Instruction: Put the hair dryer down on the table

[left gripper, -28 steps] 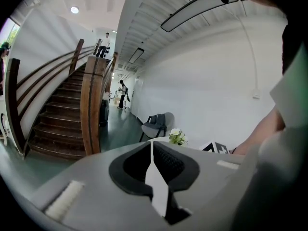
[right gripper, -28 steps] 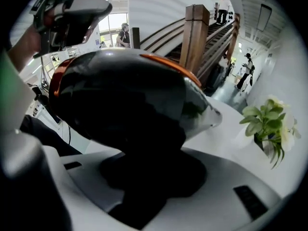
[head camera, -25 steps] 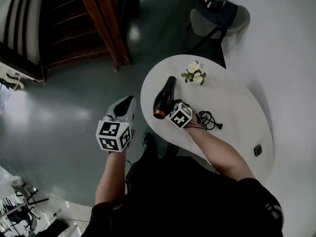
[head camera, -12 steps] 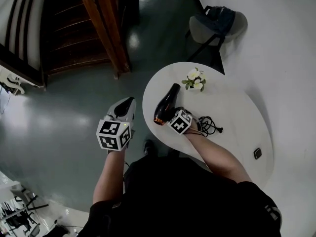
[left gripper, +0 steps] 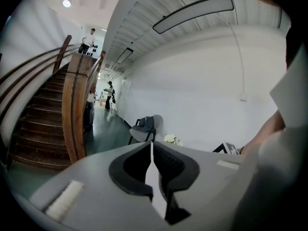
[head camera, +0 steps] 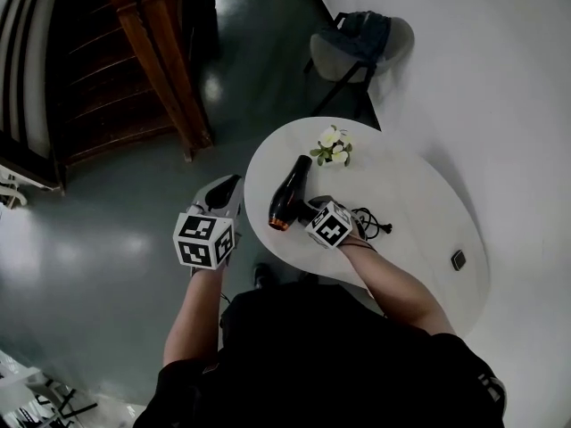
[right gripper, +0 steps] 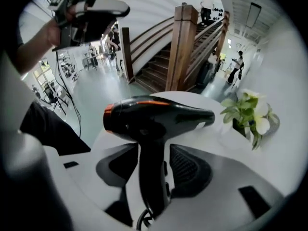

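The hair dryer (head camera: 287,193) is black with an orange ring at its rear intake end. It lies on its side on the white oval table (head camera: 419,212), close to the table's left edge. The barrel runs roughly along that edge, orange end toward the person and tapered nozzle pointing away. The handle (right gripper: 153,172) projects sideways from the barrel toward the table's middle. The black cord (head camera: 370,224) (loosely coiled) lies on the tabletop just beyond the handle's end.
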